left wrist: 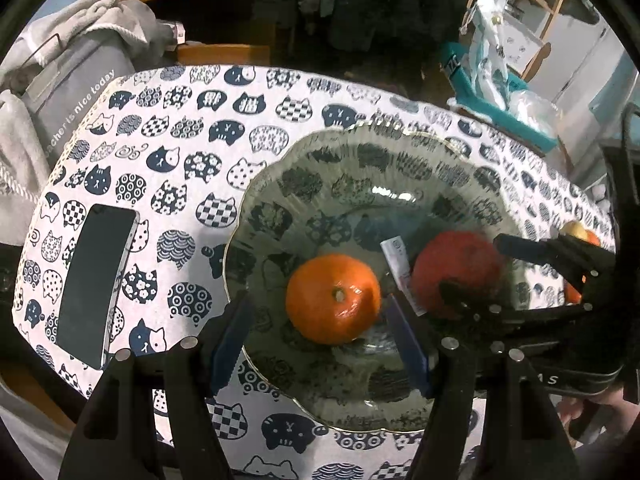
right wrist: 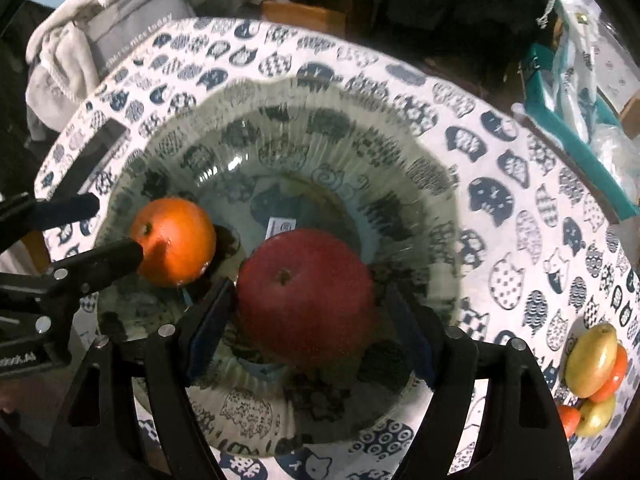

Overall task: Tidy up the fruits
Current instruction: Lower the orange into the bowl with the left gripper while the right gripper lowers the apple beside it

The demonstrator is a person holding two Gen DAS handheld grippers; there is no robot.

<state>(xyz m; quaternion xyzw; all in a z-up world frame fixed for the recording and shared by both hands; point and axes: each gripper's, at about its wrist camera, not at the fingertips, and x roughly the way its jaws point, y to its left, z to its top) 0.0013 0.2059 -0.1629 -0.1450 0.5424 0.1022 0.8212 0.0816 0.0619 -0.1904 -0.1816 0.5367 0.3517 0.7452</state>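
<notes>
A ribbed clear glass bowl (left wrist: pixel 360 168) (right wrist: pixel 360 128) stands on the cat-print tablecloth (left wrist: pixel 180 128). Two fruits lie in it: an orange (left wrist: pixel 334 298) (right wrist: pixel 176 240) and, to its right, a red apple (left wrist: pixel 456 268) (right wrist: pixel 306 296). My left gripper (left wrist: pixel 318 340) (right wrist: pixel 118 229) points down over the orange, open, with a gap at each pad. My right gripper (right wrist: pixel 312 312) (left wrist: pixel 470 264) straddles the apple; its left pad is close against the fruit and the right pad stands off it, so it is open. A small pile of yellow-green and orange fruits (right wrist: pixel 592 364) (left wrist: pixel 576 232) lies on the cloth right of the bowl.
A dark phone (left wrist: pixel 96 284) (right wrist: pixel 96 148) lies flat on the cloth left of the bowl. A white label (right wrist: pixel 280 226) sticks to the bowl's bottom. Grey clothing (left wrist: pixel 80 64) is heaped beyond the table's left edge, and a teal basket (left wrist: pixel 500 108) with plastic bags stands at the far right.
</notes>
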